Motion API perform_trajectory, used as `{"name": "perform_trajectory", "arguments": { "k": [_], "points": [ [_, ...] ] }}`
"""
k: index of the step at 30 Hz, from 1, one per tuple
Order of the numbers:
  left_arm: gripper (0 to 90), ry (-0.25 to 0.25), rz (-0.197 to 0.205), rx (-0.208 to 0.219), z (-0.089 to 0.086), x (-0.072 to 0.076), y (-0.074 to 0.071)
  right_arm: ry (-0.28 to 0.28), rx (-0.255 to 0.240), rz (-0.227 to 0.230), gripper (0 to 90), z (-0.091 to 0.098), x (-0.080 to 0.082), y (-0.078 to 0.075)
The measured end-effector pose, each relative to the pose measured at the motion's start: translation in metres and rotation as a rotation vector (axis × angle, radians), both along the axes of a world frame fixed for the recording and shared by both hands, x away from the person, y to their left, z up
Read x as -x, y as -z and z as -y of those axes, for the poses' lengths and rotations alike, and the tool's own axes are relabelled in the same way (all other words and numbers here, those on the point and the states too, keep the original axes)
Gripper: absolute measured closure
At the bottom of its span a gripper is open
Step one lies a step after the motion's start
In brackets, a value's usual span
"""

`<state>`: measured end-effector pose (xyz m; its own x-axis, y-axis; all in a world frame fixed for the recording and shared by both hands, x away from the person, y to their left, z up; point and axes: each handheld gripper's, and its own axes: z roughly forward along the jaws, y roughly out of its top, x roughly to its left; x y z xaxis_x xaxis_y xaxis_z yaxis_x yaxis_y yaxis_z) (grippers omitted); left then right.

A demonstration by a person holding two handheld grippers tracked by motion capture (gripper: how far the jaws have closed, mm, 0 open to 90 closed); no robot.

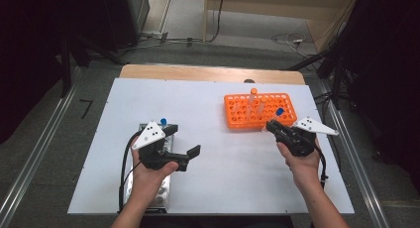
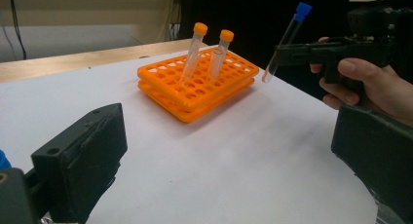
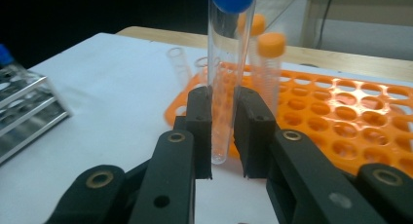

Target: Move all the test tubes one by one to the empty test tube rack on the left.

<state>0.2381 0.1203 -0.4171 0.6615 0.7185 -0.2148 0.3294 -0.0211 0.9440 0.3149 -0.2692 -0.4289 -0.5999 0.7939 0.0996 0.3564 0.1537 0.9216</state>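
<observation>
An orange tube rack [image 1: 237, 120] [image 2: 165, 95] [image 3: 341, 126] lies on the white table, holding two clear tubes with orange caps [image 2: 195, 51] [image 2: 220, 53] [image 3: 269, 70]. My right gripper [image 1: 273, 126] [image 3: 223, 136] is shut on a clear blue-capped tube [image 1: 277, 114] [image 2: 285, 41] [image 3: 225, 83], held upright just in front of the rack's near edge and clear of the table. My left gripper [image 1: 190, 153] [image 2: 229, 160] stands open at the left, its jaws wide apart with nothing between them, pointing toward the rack.
A metal wire rack [image 1: 161, 196] [image 3: 24, 112] lies under my left hand, with a blue-capped tube [image 1: 163, 121] at its far end. The white table [image 1: 233, 173] has bare surface between the two hands. Cables and dark stands lie beyond the table.
</observation>
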Motion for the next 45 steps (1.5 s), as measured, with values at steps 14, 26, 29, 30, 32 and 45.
{"name": "perform_trajectory", "arguments": {
  "k": [14,26,29,30,32,45],
  "points": [
    [1.6,0.026,0.013,-0.001,0.007,0.003,-0.001,-0.137,-0.011,-0.006,75.5,-0.028,0.036,-0.001],
    [7.5,0.096,0.019,-0.018,0.025,0.008,-0.003,-0.239,0.012,-0.010,75.6,-0.053,0.052,0.001],
    [13.0,0.106,0.016,-0.020,0.030,0.009,-0.002,-0.266,0.021,-0.010,75.6,-0.060,0.056,0.001],
    [13.0,0.110,0.015,-0.025,0.032,0.010,-0.002,-0.266,0.021,-0.010,75.6,-0.060,0.056,0.001],
    [17.5,0.132,0.018,-0.030,0.038,0.012,-0.001,-0.295,0.026,-0.015,75.6,-0.068,0.061,0.001],
    [42.2,0.184,0.041,-0.012,0.050,0.017,-0.001,-0.394,0.061,-0.020,75.6,-0.097,0.077,0.004]
  ]
}}
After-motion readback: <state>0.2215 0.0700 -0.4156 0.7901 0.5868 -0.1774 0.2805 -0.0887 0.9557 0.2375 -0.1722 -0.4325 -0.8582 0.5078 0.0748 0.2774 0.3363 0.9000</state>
